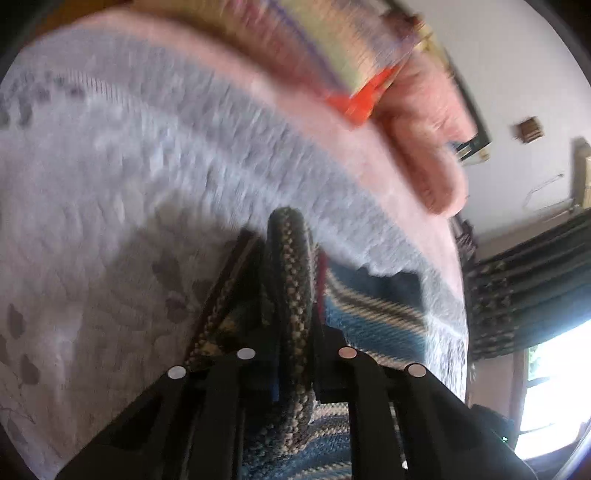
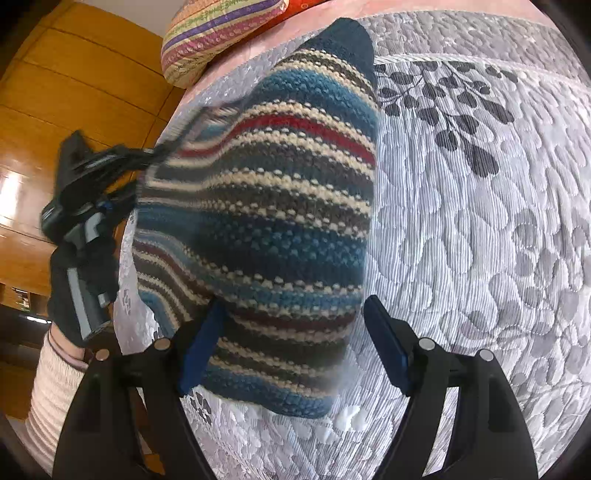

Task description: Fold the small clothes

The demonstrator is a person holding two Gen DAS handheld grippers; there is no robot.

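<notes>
Striped knit garment (image 2: 266,206) on grey quilted bedspread (image 2: 480,229), one edge lifted toward left. Left gripper (image 1: 291,295) clamped on bunched fold of knit; view motion-blurred. Right gripper (image 2: 295,350) fingers spread wide, astride near edge of knit, gripping nothing. Striped cushion (image 2: 218,33) at bed's far edge. Gloved hand (image 2: 81,273) on left tool.

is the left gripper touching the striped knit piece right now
Touching. In the left wrist view, the left gripper has its jaws closed on a bunched fold of the striped knit.
</notes>
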